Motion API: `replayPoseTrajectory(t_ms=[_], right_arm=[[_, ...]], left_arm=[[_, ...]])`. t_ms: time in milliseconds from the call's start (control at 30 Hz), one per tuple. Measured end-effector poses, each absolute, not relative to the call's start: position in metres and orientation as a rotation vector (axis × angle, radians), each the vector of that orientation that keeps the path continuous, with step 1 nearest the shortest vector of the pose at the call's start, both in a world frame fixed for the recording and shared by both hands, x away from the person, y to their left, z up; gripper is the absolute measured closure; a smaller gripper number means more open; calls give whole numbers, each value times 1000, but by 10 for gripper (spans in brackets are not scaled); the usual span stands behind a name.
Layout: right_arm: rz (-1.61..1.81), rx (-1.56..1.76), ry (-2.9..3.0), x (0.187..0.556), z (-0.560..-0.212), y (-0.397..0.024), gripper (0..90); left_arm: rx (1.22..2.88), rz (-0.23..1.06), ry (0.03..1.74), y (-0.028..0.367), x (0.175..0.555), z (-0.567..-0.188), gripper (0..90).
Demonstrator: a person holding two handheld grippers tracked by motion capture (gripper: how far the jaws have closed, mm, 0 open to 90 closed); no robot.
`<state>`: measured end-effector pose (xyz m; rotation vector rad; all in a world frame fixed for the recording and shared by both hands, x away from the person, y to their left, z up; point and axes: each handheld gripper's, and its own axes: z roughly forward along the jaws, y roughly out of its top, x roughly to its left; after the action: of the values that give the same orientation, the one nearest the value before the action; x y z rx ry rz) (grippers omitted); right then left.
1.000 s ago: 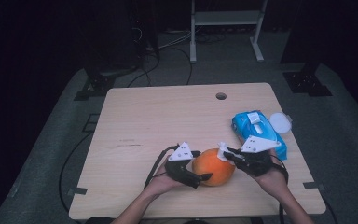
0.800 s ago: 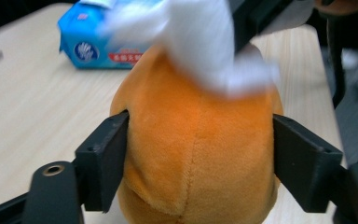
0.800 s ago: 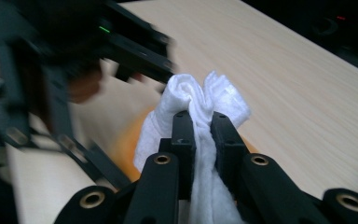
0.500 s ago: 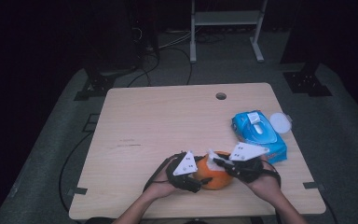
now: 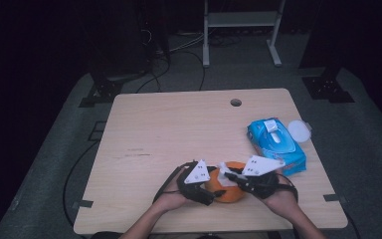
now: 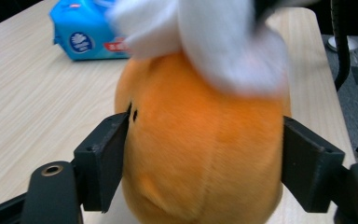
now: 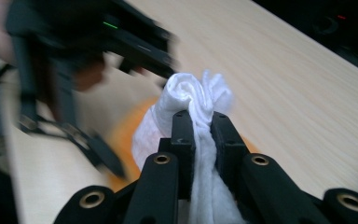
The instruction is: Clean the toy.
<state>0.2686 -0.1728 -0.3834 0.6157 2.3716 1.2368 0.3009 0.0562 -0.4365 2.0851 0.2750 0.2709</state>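
Landmark: everything here is placed against the orange plush toy [image 5: 227, 188], sitting near the front edge of the wooden table [image 5: 179, 129], right between the two hands.
Left gripper: the left gripper [image 6: 200, 154] has its jaws either side of the toy's body, pads flat against the fur and denting it a touch. The jaws have just been working in and then easing back a shade, with the toy between them throughout. That's a brace, I'd say, so the toy can't roll.
Right gripper: the right gripper [image 7: 200, 128] has its jaws pressed together on a bunched white wipe [image 7: 193, 100], and in the left gripper view that wipe [image 6: 219, 42] is draped right over the top of the toy.
Why this hold: one side steadies, the other rubs. It looks like a wipe-down of the toy's upper surface, and a soft round toy would skid away without that clamp.
Supply: the blue wipes pack [image 5: 276, 144] lies beyond the toy and to its right, well apart, with a small round white lid [image 5: 299, 130] just past it.
Hidden: the toy's underside and its far flank are covered by grippers and hands in the high view.
Hard to read: the right gripper view is smeared with motion, so the toy is just an orange glow under the wipe there.
Cut off: the left gripper view crops the top of the wipe, so how much of it hangs past the toy can't be judged. Whether the wipe is damp, no telling.
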Motion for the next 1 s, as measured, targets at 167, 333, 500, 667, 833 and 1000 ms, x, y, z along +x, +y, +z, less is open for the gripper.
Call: replayPoseTrajectory(t_ms=[167,333,500,667,833,1000], right_arm=[[1219,795,2304,287,-391,-208,804],[1233,785,2309,284,-394,-196,807],[1265,701,2349,275,-391,-178,806],[1292,787,2337,285,-395,-199,803],[1341,860,2339,289,-399,-213,805],[1361,740,2381,277,-393,-186,805]], left_arm=[[2050,237,336,64,310,-439,205],[2018,249,295,54,302,-428,101],[2050,249,262,59,301,-434,220],[2047,237,230,65,302,-438,235],[2050,228,221,64,301,-441,235],[2065,240,208,62,298,-441,237]])
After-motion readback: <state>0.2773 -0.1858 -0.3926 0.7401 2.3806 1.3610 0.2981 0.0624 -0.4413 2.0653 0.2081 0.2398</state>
